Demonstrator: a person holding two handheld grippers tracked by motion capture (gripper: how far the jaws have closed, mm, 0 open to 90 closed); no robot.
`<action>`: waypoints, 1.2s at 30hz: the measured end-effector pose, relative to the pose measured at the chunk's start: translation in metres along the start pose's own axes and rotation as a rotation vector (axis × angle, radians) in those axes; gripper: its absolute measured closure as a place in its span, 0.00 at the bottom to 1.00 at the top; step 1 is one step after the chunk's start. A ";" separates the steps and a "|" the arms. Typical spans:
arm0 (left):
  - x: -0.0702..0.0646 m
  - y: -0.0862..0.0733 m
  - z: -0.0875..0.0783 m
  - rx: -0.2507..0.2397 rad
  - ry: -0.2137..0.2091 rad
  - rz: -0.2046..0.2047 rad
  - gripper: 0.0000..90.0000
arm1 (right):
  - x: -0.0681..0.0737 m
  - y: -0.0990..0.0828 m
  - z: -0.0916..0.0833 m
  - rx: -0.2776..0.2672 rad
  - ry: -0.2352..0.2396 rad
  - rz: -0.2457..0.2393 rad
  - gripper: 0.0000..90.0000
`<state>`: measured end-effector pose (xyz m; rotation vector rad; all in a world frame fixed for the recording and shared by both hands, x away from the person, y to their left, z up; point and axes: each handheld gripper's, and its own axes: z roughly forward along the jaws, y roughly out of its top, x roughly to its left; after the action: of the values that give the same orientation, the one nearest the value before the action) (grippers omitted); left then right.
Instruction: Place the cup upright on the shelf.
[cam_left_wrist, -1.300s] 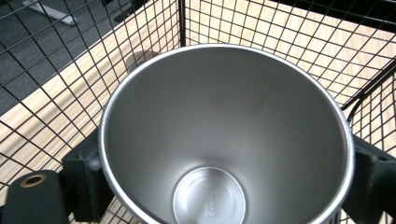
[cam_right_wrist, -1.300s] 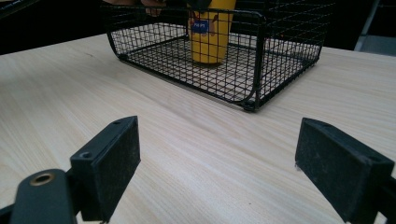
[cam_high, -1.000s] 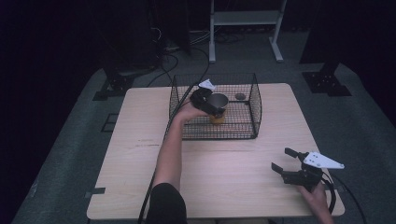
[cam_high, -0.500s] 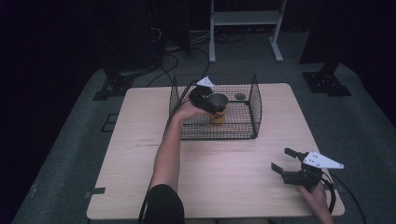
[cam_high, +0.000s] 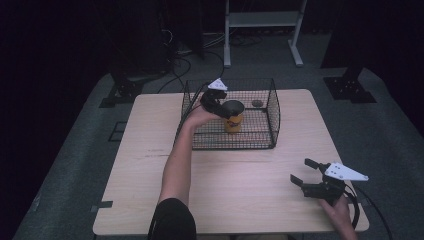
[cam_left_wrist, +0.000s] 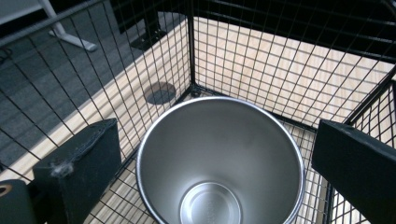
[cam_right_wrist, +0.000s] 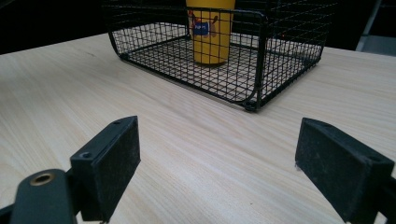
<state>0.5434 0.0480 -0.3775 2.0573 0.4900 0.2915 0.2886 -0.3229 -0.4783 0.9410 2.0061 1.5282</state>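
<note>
Cup (cam_high: 233, 116): yellow outside, steel inside, upright in wire basket (cam_high: 272, 107), near basket's middle. Left hand-held gripper (cam_high: 221, 108) just above rim; jaws have just been opening, now spread either side of cup mouth, apparently clear of rim. Small dark disc (cam_high: 257, 103) in far corner. Right hand-held gripper (cam_high: 306, 171): jaws apart, empty, on tabletop (cam_high: 150, 150), well apart from basket.

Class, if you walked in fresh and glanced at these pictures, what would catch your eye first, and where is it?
The yellow cup standing upright in the black wire basket at the table's far side. The left claw sits at its rim, jaws just opened and apart from its sides. The right claw rests open near the front right corner.
</note>
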 end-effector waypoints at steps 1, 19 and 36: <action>-0.001 0.001 -0.001 -0.003 0.001 0.001 0.01 | 0.000 0.000 0.000 0.000 0.000 0.000 0.14; -0.014 0.006 -0.030 -0.053 0.031 0.023 0.01 | 0.000 0.000 0.000 0.004 -0.016 0.003 0.14; -0.030 0.003 -0.055 -0.102 0.031 0.039 0.01 | 0.000 -0.001 0.000 0.003 -0.023 0.008 0.14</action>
<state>0.4955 0.0754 -0.3475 1.9670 0.4447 0.3647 0.2885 -0.3236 -0.4787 0.9648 1.9921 1.5123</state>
